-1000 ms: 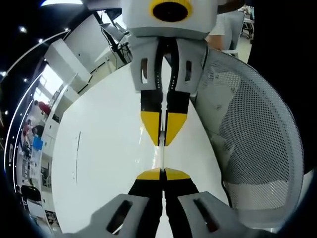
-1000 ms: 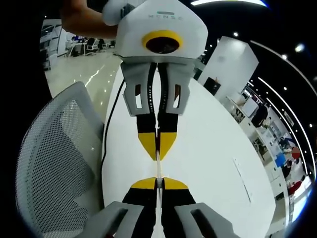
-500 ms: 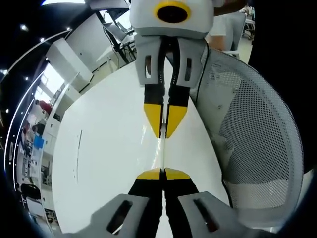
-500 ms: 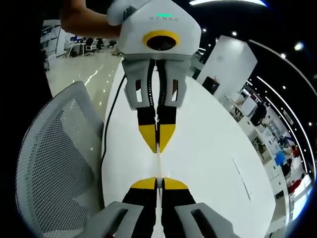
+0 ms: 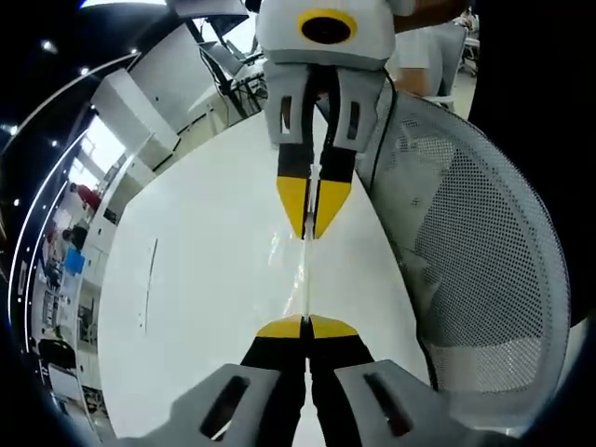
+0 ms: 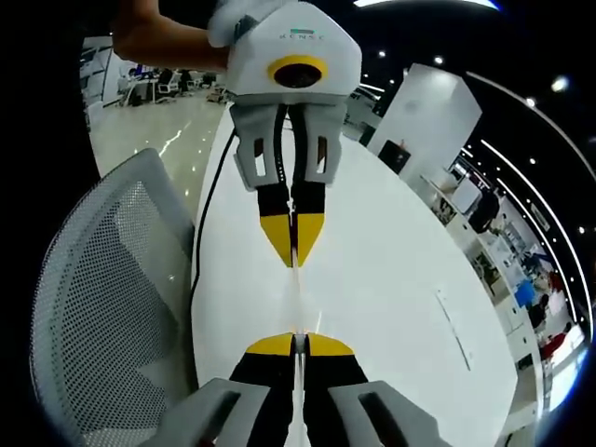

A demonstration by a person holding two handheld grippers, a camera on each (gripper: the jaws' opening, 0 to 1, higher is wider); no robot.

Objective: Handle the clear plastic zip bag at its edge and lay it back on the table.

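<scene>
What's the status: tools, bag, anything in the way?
Left tool and right tool both shut on the bag, stretched edge-on between them above the table. Mesh chair alongside.

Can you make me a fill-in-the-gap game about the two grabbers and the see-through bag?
1. The clear plastic zip bag is stretched between ____ grippers.
2. The tips of the left gripper are coloured ____.
3. The table under the bag is coloured ____.
4. Beside the table stands a mesh ____.

Missing words: two; yellow; white; chair
</scene>
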